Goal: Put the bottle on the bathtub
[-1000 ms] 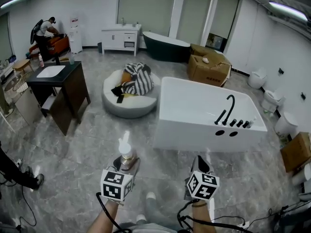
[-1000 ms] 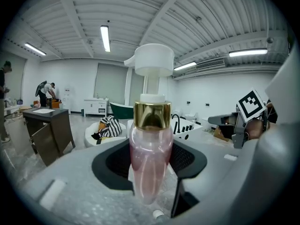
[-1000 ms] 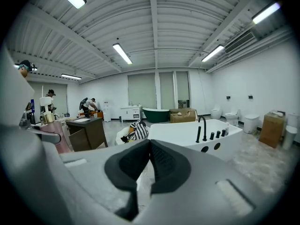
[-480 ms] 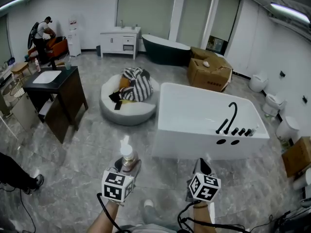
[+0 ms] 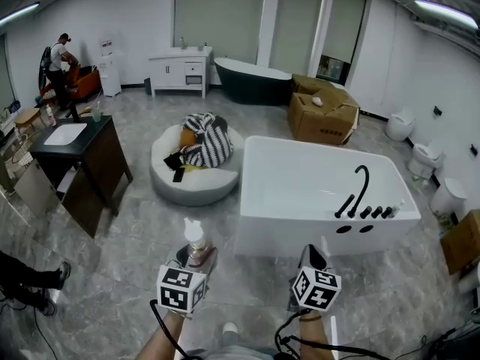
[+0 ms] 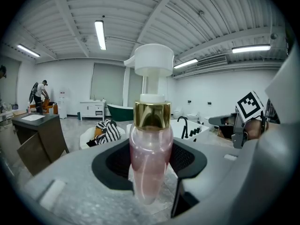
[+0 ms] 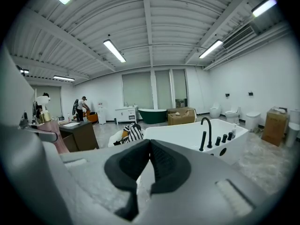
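Bottle (image 5: 195, 238) of pink liquid, with a gold collar and a white pump head, stands upright between the jaws of the left gripper (image 5: 196, 257). The dark pads press on its body from both sides, so the jaws sit partly apart at the bottle's width. That hold looks the same as a second ago. It is carried over the grey marble floor (image 5: 135, 223), off the white bathtub (image 5: 292, 235), short of the tub's near long wall and just outside its left corner.

The right gripper (image 5: 311, 253) is level with the left one, facing the middle of that same near wall. Its pads are closed against each other at the tips, with nothing between them. It too looks as it did before.

What has changed is the distance to the bathtub. In the head view the tub now fills more of the frame, and its near wall has slid down toward the two grippers. The black faucet (image 5: 358, 186) on its rim and the row of black knobs (image 5: 375, 212) beside it also read larger. Both grippers keep their places in the frame.

To the left of the bathtub, the round pouf (image 5: 191, 178) with striped cloth on it has drifted lower in the picture. The dark vanity (image 5: 82, 163) beyond it has drifted lower and leftward. Far behind the tub stand a dark green tub (image 5: 251, 81) and cardboard boxes (image 5: 322, 111).
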{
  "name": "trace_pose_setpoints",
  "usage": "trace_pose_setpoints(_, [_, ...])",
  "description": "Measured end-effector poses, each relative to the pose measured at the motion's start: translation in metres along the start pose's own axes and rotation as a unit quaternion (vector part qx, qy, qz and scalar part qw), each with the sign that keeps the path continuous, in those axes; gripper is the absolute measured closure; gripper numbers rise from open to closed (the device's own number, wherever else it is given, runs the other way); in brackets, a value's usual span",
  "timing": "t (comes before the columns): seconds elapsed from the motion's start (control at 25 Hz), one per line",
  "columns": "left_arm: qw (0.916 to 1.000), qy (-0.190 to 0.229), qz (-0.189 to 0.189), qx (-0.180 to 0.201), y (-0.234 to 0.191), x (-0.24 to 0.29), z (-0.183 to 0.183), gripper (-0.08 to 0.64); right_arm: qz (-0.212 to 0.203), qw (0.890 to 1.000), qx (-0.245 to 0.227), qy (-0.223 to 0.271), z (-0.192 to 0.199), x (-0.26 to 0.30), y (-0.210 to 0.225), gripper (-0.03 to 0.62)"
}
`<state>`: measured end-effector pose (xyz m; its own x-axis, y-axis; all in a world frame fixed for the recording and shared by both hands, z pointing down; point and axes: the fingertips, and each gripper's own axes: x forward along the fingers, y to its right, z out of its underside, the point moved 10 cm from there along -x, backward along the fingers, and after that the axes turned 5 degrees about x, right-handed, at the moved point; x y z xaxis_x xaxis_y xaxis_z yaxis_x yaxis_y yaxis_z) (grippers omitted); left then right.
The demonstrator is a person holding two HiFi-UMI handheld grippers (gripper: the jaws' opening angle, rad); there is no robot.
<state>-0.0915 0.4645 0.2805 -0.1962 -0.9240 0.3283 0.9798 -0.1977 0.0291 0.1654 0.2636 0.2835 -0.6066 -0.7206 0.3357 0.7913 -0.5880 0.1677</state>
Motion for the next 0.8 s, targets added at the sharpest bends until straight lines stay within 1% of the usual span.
trace_pose_setpoints(0.16, [1.0000, 0.000, 0.001, -0.002, -0.005, 0.028, -0.007, 0.333, 0.004, 1.000, 0.000, 0.000, -0.011, 0.025, 0.010, 0.589])
trace_pose_setpoints(0.4, [1.0000, 0.000, 0.000, -0.003, -0.015, 0.061, -0.016, 0.333, 0.002, 1.000, -0.004, 0.000, -0.024, 0.059, 0.013, 0.589])
trace_pose_setpoints(0.8, [0.9999, -0.001, -0.007, -0.008, -0.023, 0.102, -0.025, 0.333, -0.003, 1.000, -0.007, -0.008, -0.035, 0.101, 0.028, 0.589])
